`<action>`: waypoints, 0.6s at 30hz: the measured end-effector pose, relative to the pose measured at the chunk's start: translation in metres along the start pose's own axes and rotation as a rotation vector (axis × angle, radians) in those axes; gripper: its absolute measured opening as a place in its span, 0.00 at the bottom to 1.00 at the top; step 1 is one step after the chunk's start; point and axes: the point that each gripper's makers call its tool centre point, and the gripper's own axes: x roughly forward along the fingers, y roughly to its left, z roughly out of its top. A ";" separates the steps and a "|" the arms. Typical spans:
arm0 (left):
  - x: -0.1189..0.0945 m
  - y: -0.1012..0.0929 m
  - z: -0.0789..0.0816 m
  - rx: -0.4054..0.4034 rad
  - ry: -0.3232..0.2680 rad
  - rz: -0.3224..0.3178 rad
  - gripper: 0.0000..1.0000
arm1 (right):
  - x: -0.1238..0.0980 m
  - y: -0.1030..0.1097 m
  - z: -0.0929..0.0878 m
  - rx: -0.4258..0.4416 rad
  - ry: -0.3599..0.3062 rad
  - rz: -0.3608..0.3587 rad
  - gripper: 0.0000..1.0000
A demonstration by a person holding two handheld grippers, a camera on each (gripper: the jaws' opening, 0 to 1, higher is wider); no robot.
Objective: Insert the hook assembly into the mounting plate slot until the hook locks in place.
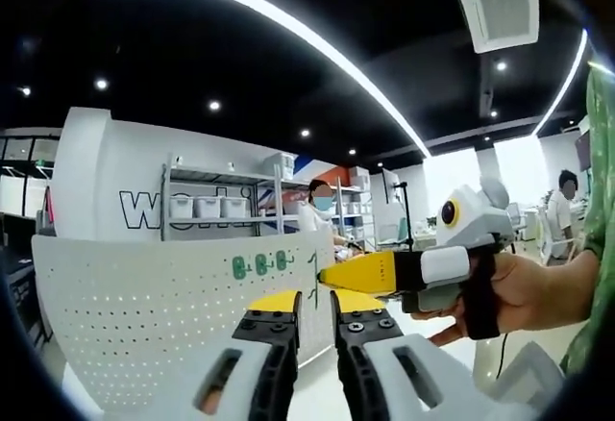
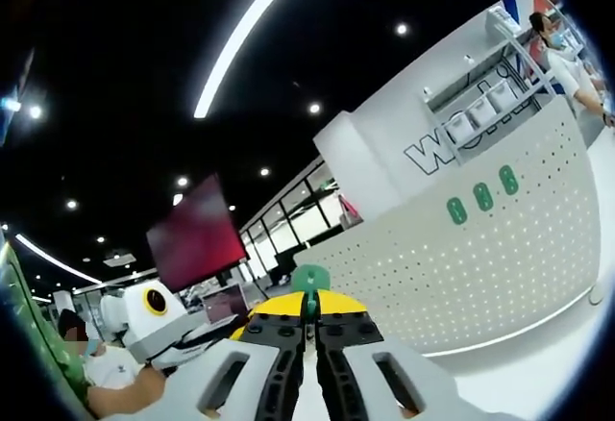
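Hooks (image 2: 310, 282): one green hook sits pinched between the closed jaws of your right gripper (image 2: 309, 317), raised in the air and well apart from the white pegboard (image 2: 500, 267). Three green hooks (image 1: 259, 265) are already seated in a row on that pegboard. Your left gripper (image 1: 315, 308) holds its jaws narrow with nothing between them, so the insertion and locking of the held hook remain to be done.

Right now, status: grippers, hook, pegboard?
Left gripper slightly open, empty. Right gripper shut on green hook. Pegboard ahead, three green hooks mounted. Nothing blocking.
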 end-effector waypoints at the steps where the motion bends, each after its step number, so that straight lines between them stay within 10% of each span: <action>1: 0.000 0.000 -0.001 -0.005 0.007 -0.002 0.15 | 0.000 0.000 0.000 -0.003 0.001 -0.001 0.01; 18: -0.004 -0.009 -0.006 -0.023 0.099 -0.073 0.30 | -0.002 -0.005 0.001 -0.095 0.012 -0.032 0.01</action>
